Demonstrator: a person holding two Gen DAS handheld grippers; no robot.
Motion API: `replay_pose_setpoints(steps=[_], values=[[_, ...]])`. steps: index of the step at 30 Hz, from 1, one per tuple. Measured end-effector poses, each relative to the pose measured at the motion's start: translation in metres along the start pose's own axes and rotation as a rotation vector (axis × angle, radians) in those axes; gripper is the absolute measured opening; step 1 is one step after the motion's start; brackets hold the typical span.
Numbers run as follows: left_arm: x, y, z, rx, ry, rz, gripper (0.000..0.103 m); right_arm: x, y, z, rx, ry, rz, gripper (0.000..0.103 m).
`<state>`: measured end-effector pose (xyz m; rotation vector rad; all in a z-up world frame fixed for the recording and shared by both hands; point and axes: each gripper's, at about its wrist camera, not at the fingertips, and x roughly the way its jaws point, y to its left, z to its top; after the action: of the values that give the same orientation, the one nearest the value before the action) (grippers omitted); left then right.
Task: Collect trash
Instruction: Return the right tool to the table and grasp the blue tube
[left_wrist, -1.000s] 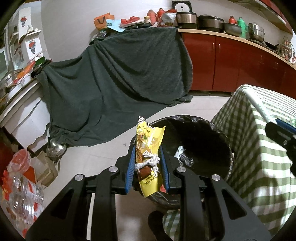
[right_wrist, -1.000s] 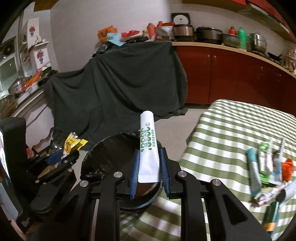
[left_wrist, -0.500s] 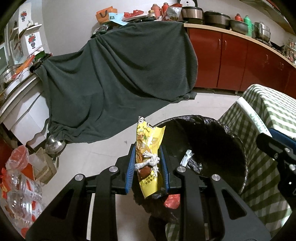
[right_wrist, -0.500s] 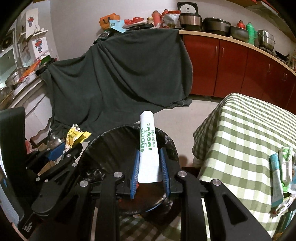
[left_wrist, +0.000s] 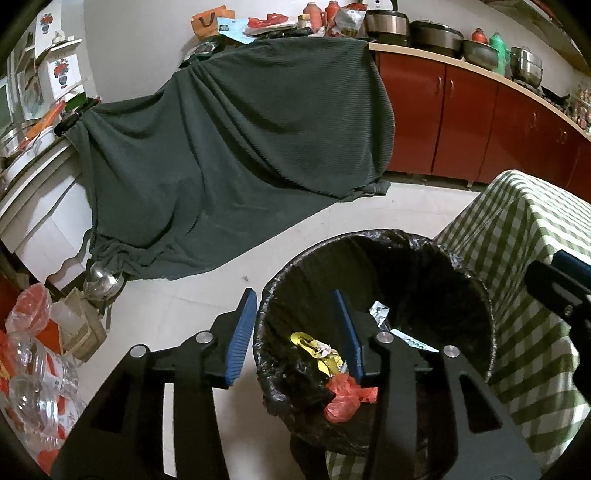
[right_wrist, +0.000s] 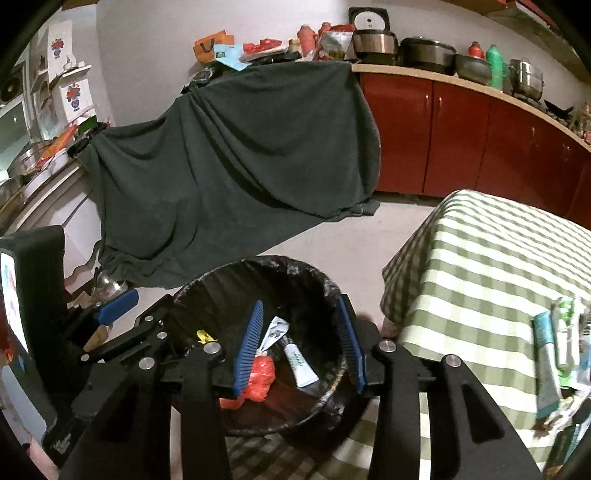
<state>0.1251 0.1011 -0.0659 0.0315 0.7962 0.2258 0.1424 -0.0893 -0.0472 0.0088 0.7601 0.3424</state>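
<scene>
Both grippers' jaws are opening and empty: below the left gripper (left_wrist: 295, 332) lies a yellow wrapper (left_wrist: 319, 354), below the right gripper (right_wrist: 301, 341) a white tube (right_wrist: 300, 363), inside the bin (right_wrist: 334, 291).

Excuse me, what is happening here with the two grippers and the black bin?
A person is collecting trash with a handheld gripper in each hand. Both the left gripper and the right gripper hang over the bin lined with a black bag, their jaws opening with nothing between them. A yellow snack wrapper and a white tube lie inside the bin. More tubes and wrappers wait on the green checked tablecloth.
</scene>
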Motion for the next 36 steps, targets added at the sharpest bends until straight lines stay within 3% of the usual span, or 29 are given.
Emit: replay_pose_setpoints(steps=[10,22,36], values=[[-0.036,-0.020,-0.005,0.015,-0.032,-0.062,0.047,-0.051,-0.046,-0.021,0.043,-0.059,-0.108,0.043],[-0.085,-0.078,-0.021,0.089,-0.056,-0.180,0.047,-0.119,-0.127,-0.083,0.159,-0.068,-0.291,0.043],[-0.113,-0.140,-0.047,0.188,-0.050,-0.265,0.048,-0.148,-0.167,-0.136,0.249,-0.044,-0.356,0.043]])
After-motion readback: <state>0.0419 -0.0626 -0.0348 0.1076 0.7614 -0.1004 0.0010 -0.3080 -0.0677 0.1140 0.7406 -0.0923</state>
